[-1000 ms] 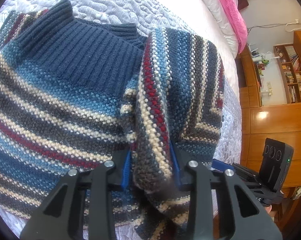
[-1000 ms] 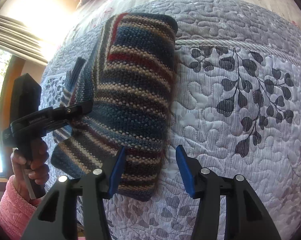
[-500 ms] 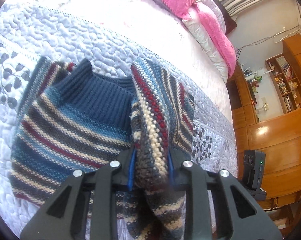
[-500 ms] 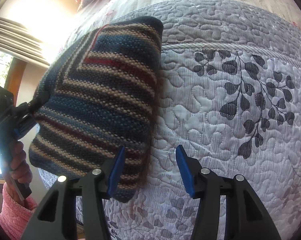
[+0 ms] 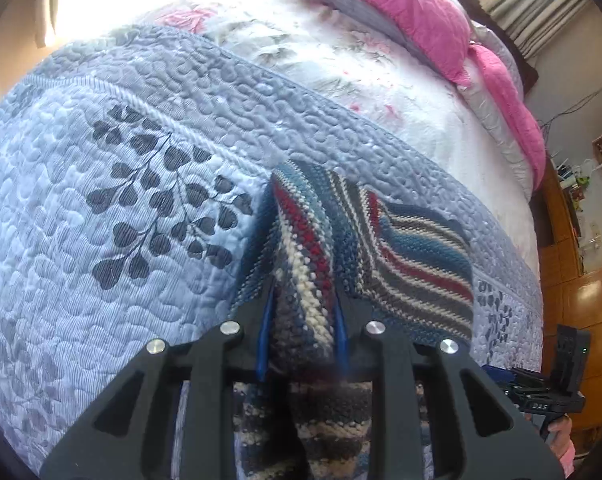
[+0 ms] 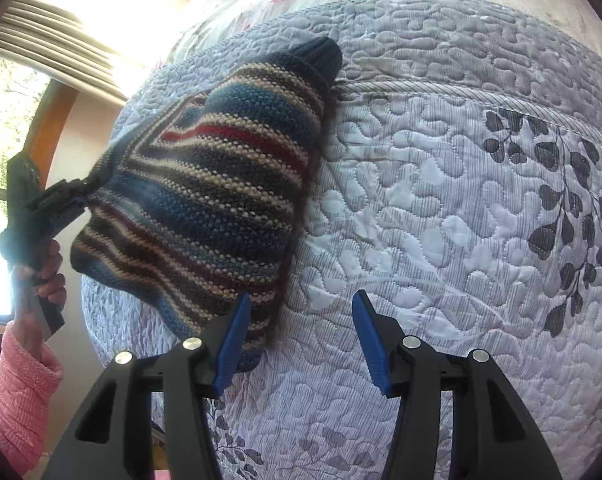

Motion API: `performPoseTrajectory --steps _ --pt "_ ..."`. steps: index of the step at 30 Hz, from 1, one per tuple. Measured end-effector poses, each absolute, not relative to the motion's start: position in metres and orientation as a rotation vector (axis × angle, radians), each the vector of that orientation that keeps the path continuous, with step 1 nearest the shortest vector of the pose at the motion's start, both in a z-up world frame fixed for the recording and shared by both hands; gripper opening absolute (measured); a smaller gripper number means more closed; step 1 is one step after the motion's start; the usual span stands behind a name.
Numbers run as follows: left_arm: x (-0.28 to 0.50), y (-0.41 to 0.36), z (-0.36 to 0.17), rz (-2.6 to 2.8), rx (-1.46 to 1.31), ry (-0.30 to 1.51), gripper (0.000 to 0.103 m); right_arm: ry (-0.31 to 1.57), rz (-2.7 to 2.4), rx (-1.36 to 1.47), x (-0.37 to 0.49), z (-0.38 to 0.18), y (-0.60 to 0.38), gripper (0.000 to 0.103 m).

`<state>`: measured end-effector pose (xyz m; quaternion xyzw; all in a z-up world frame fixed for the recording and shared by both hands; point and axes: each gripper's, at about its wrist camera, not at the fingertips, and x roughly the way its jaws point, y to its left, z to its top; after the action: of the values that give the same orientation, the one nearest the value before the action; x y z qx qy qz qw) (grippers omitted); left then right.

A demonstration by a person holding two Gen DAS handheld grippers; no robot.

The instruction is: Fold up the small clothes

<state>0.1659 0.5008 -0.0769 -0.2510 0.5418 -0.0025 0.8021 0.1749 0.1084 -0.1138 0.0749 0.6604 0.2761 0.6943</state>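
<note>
Left tongs [image 5: 301,320] clamp a bunched fold of the striped sweater [image 6: 213,192], lifting it off the quilted bed [image 6: 441,240]. Right tongs [image 6: 299,340] gape empty, sweater's edge just beside their left finger.

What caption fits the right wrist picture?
Left gripper lifts the striped sweater off the quilt; right gripper open.

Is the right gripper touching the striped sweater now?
Cannot tell. In the right wrist view the open right gripper overlaps the striped sweater edge, but no contact shows plainly.
</note>
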Motion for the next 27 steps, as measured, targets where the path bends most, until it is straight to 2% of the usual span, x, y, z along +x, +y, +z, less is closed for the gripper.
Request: performPoseTrajectory --steps 5,8,11,14,18,22,25,27 --pt "0.16 0.497 -0.128 -0.016 -0.61 1.25 0.024 1.488 0.636 0.166 0.172 -0.115 0.127 0.056" --pt "0.156 0.493 -0.136 -0.03 -0.632 1.245 0.025 1.5 0.657 0.182 0.172 -0.117 0.147 0.06" --pt "0.156 0.496 -0.134 -0.025 -0.626 1.248 0.027 1.523 0.662 0.185 0.169 -0.122 0.164 0.069" --pt "0.151 0.506 -0.121 -0.014 -0.65 1.242 0.032 1.543 0.671 0.179 0.162 -0.126 0.175 0.071" --pt "0.133 0.502 -0.095 -0.041 -0.597 1.233 0.049 1.588 0.655 0.201 0.155 -0.138 0.177 0.074" --pt "0.111 0.487 -0.085 -0.093 -0.556 1.266 0.061 1.63 0.655 0.238 0.151 -0.149 0.178 0.074" --pt "0.101 0.48 -0.096 -0.094 -0.541 1.321 0.065 1.651 0.652 0.241 0.149 -0.158 0.185 0.074" --pt "0.098 0.48 -0.108 -0.083 -0.557 1.353 0.064 1.666 0.645 0.248 0.149 -0.164 0.188 0.074"
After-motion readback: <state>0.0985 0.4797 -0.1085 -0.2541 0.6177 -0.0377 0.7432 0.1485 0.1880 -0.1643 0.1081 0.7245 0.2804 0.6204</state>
